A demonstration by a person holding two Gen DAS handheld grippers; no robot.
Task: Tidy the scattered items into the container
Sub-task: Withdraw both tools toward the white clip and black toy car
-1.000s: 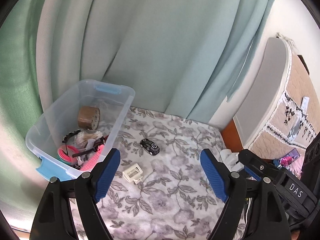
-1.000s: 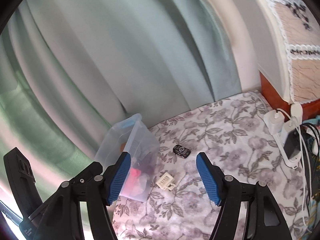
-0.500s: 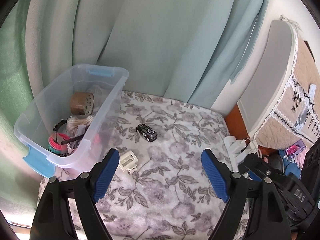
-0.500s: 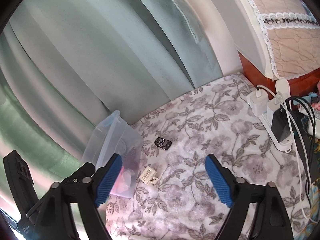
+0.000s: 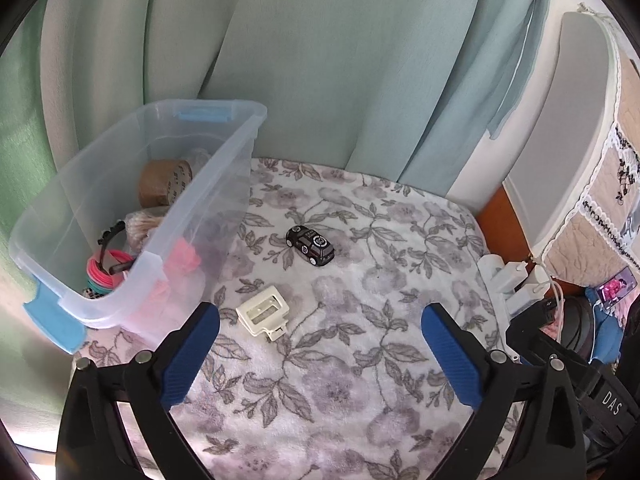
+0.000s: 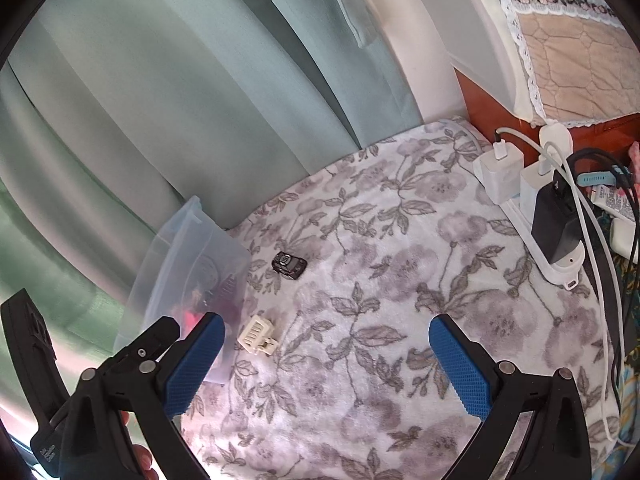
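Note:
A clear plastic bin (image 5: 224,148) with blue handles stands at the left on the flowered bedspread; it holds a brown tape roll (image 5: 160,184), pink bands (image 5: 110,266) and other small things. A black toy car (image 5: 310,245) (image 6: 289,264) lies right of the bin. Nearer to me lies a cream plastic clip (image 5: 264,314) (image 6: 256,334). My left gripper (image 5: 318,320) hangs over the bedspread just right of the clip, its jaws opening with nothing between them. My right gripper (image 6: 326,326) is likewise opening and empty, with the clip by its left finger. The bin (image 6: 188,256) shows in the right wrist view too.
A white power strip (image 6: 532,200) (image 5: 516,284) with chargers and cables lies along the right edge of the bedspread (image 5: 360,360). Green curtains (image 5: 320,60) hang behind. A padded headboard (image 5: 580,140) stands at the right. The person's fingers (image 6: 138,460) show at the lower left.
Both grippers have sunk toward the bedspread and tipped further down. Both pairs of jaws have spread wider. The car, clip and bin have not moved.

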